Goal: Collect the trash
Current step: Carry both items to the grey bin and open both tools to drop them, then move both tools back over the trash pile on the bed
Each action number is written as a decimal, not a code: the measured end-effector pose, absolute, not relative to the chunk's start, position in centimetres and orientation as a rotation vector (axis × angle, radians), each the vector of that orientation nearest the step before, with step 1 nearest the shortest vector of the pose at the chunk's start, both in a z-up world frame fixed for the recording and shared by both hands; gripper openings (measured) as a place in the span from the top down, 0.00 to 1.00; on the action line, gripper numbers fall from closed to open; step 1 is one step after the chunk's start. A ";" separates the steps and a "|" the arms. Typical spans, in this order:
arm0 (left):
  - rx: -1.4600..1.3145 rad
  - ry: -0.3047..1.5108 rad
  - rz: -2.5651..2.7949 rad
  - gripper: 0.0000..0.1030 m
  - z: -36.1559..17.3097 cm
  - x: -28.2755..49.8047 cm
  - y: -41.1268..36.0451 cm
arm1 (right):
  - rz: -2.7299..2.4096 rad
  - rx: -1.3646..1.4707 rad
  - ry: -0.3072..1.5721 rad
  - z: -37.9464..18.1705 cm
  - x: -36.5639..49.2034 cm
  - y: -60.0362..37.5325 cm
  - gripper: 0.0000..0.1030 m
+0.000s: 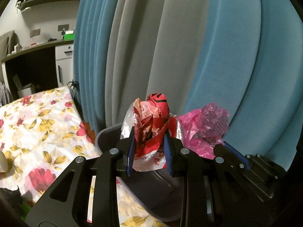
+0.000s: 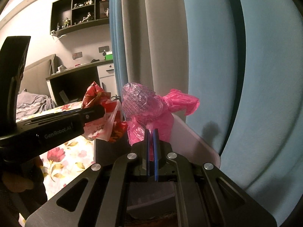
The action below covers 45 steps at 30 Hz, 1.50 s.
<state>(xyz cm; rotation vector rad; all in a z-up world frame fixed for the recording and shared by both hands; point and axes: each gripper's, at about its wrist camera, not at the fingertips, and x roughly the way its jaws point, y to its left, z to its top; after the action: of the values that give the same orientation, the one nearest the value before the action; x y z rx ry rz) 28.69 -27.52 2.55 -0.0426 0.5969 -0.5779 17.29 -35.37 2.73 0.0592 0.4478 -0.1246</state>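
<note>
My left gripper (image 1: 149,136) is shut on a crumpled red and white snack wrapper (image 1: 151,117) and holds it above a grey trash bin (image 1: 106,134). The wrapper also shows in the right wrist view (image 2: 100,117), clamped by the left gripper (image 2: 102,111). My right gripper (image 2: 151,132) is shut on a crumpled pink plastic bag (image 2: 149,107) and holds it over the bin's pale rim (image 2: 197,141). The pink bag (image 1: 204,126) shows in the left wrist view beside the wrapper, with the right gripper (image 1: 223,145) below it.
A bed with a flowered sheet (image 1: 37,124) lies to the left of the bin. Blue and grey curtains (image 1: 170,47) hang close behind. A dark desk (image 2: 75,75) and wall shelves (image 2: 81,9) stand at the far left.
</note>
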 end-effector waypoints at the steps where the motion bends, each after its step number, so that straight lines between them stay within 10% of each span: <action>1: -0.049 0.601 -0.582 0.74 2.5 28.8 -27.6 | -0.125 0.059 0.448 2.7 17.2 -35.4 0.96; 9: -0.074 0.632 -0.604 0.71 1.6 29.9 -28.1 | -0.124 0.072 0.450 2.4 17.1 -36.1 0.96; 11: -0.081 0.637 -0.610 0.57 1.3 30.1 -28.1 | -0.120 0.076 0.452 2.4 17.1 -36.1 0.96; 13: -0.089 0.622 -0.573 0.23 1.3 29.9 -27.8 | -0.110 0.082 0.452 2.5 17.1 -36.2 0.94; 19: -0.157 0.605 -0.472 0.06 1.6 30.0 -25.6 | -0.128 0.085 0.437 2.5 16.7 -36.6 0.60; 45: -0.134 0.551 -0.326 0.06 2.9 23.0 -18.3 | -0.164 0.062 0.402 3.5 13.8 -34.6 0.25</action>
<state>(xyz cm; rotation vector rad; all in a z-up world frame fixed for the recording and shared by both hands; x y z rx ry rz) 22.98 -18.34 2.86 -0.1341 0.5507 -0.3256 13.81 -34.58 3.53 0.0617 0.4022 -0.1642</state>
